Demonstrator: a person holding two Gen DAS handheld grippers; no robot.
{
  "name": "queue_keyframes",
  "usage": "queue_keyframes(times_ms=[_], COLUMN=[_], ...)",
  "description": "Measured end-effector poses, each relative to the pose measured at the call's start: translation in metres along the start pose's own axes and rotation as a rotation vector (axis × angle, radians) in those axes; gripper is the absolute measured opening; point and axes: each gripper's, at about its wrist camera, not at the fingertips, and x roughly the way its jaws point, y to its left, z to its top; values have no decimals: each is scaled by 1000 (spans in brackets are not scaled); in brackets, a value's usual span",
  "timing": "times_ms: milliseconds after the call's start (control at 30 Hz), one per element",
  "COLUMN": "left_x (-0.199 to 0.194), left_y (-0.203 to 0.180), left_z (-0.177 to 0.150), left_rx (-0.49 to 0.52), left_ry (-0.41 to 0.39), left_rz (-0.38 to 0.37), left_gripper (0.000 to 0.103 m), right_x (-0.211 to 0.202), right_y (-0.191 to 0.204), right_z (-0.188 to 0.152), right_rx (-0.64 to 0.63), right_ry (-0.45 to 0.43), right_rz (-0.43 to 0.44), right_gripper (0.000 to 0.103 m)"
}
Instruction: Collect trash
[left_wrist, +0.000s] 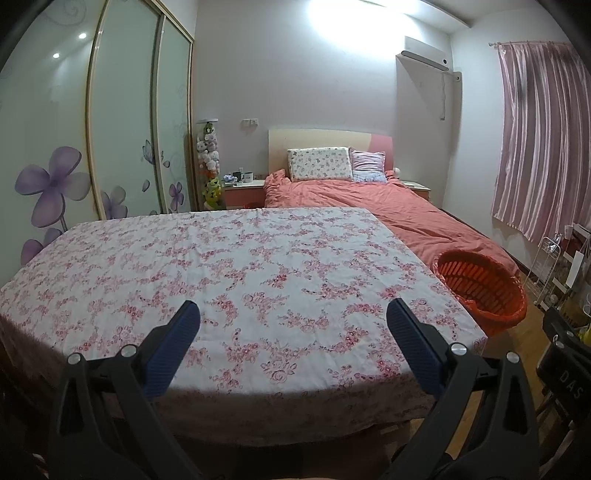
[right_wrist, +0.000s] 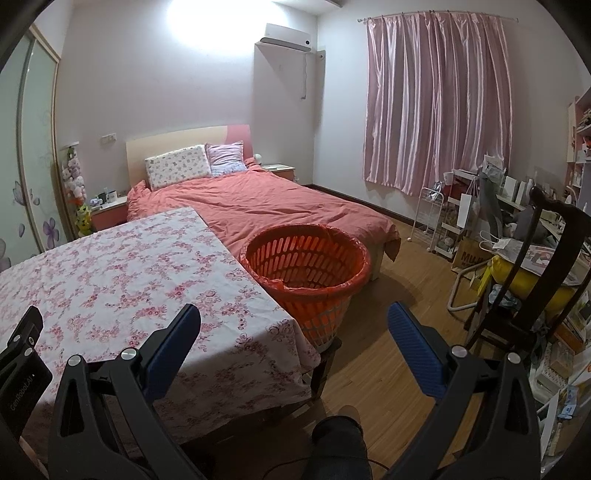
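An orange slatted basket (right_wrist: 306, 266) lined with a red bag stands on a low stool at the right corner of a table (right_wrist: 122, 258) covered in a pink floral cloth. The same basket (left_wrist: 480, 288) shows at the right of the left wrist view, beyond the table (left_wrist: 229, 266). I see no trash on the cloth. My left gripper (left_wrist: 293, 314) hangs open over the table's near edge, nothing between its blue pads. My right gripper (right_wrist: 293, 317) is open too, above the table's right corner and the wooden floor, close in front of the basket.
A bed with a salmon duvet (right_wrist: 266, 203) lies behind the table. A dark wooden chair (right_wrist: 535, 280) and cluttered shelves and bags (right_wrist: 480, 229) crowd the right side. Wardrobe doors (left_wrist: 122, 122) line the left wall. A person's dark trouser leg (right_wrist: 340, 446) shows at the bottom.
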Motion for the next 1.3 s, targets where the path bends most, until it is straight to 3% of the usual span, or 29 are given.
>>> queue_keyframes(times_ms=[1300], left_x=[2], left_y=[1], left_z=[-3], left_rx=[-2], left_ry=[14], left_rz=[-1], left_gripper=[99], right_x=[1], right_y=[-1], right_z=[1], right_rx=[1], right_ry=[3], right_rz=[-1], right_gripper=[100])
